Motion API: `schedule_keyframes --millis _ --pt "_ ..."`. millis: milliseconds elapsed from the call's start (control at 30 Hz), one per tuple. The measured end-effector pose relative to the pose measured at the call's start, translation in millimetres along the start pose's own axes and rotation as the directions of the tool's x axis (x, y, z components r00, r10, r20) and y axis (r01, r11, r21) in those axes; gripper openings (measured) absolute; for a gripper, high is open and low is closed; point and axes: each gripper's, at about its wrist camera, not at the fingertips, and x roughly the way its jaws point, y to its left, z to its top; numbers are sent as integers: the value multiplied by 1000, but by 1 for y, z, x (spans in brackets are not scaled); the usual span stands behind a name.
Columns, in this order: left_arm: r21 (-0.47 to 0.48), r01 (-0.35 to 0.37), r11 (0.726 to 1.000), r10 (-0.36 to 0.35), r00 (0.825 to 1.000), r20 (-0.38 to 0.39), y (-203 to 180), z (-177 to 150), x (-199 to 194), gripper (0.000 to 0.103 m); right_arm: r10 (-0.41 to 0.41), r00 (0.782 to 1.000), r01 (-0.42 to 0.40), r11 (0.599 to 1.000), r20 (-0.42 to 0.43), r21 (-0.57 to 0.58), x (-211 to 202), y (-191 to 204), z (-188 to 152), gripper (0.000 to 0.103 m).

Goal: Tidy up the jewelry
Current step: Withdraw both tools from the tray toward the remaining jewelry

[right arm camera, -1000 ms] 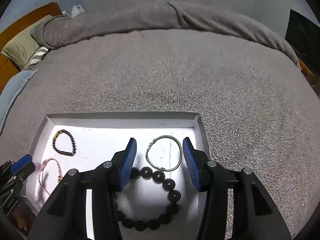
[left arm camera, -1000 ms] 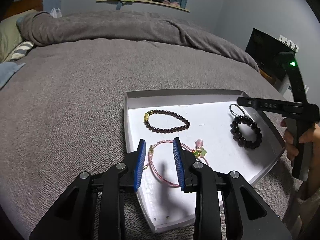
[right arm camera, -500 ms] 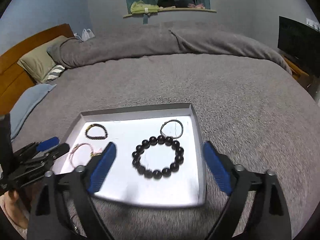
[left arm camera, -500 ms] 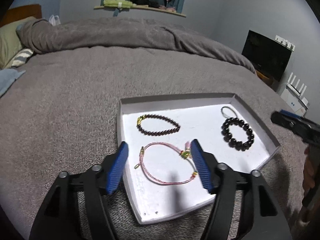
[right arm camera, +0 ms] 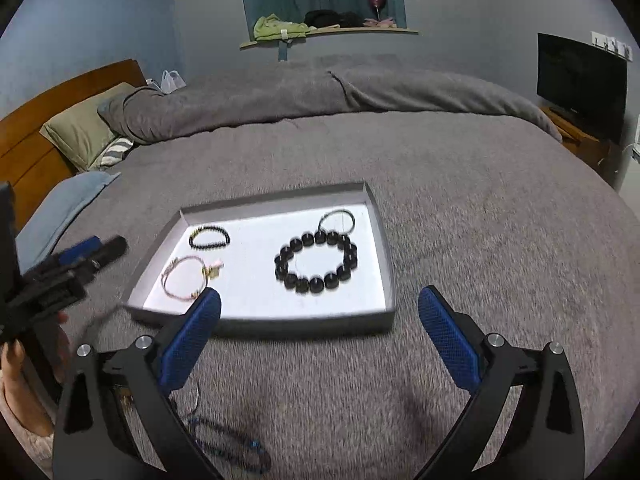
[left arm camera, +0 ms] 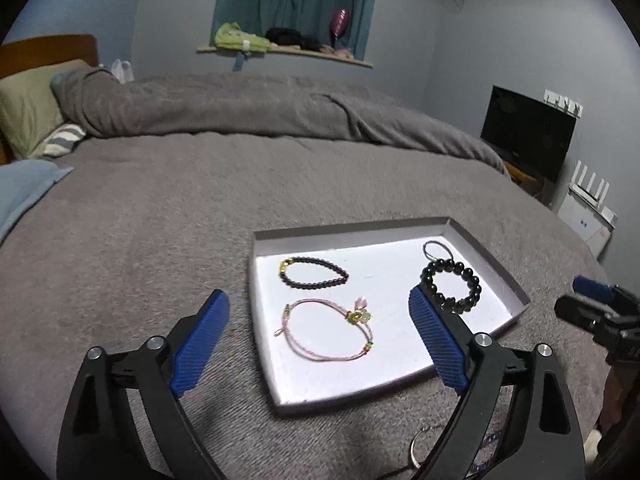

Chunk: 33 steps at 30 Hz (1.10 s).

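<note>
left gripper [left arm camera: 318, 326]: jaws spread wide, empty, raised above the near left corner of the shallow white cardboard tray [left arm camera: 262, 354]. right gripper [right arm camera: 320, 320]: jaws likewise released, holding nothing, above the tray's near wall.

inside the tray, four pieces lie apart so none tangles: pink cord bracelet with green charm [left arm camera: 326, 330], small dark bead bracelet with gold bead [left arm camera: 313, 273], large black bead bracelet [right arm camera: 316, 261], and a thin metal bangle [right arm camera: 337, 221] touching it.

a blue-black beaded strand [right arm camera: 230, 446] lies on the grey bedspread [right arm camera: 460, 208] outside the tray, probably the next item to collect.
</note>
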Motion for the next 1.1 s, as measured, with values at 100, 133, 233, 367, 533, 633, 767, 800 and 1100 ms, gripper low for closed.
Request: schedule_keyframes --millis 100,133,233,367,533,633,767,800,1100 --pt "-16 -26 1000 26 1000 15 7 -12 -11 92 6 1000 -6 1000 5 4 -6 -1 -10 98" --pt "-22 -36 999 36 999 17 9 -16 -14 92 11 1000 -11 1000 7 8 -9 -2 -14 98" --pt "-53 -57 997 58 998 9 21 -29 -23 92 26 1000 -26 1000 6 10 -13 -2 -22 98" --pt "-101 -59 993 57 998 -16 36 -47 -32 92 49 999 -49 999 7 -9 -18 0 -35 98" --pt "-146 -71 987 66 997 -34 49 -71 -45 92 73 997 -73 996 -4 -48 -19 3 -52 98" --pt "-136 -47 990 44 999 -26 46 -84 -55 92 91 996 -93 993 -22 -77 -16 3 -63 98" --pt "-80 -40 996 39 999 -13 32 -96 -63 92 133 991 -135 986 -29 -102 -14 2 -80 98" --pt "-58 -36 998 35 999 -15 26 -98 -62 92 141 990 -143 985 -27 -99 -13 2 -85 98" --pt "-12 -18 1000 17 999 -32 10 -104 -51 92 246 968 -250 957 -44 -148 -3 18 -111 98"
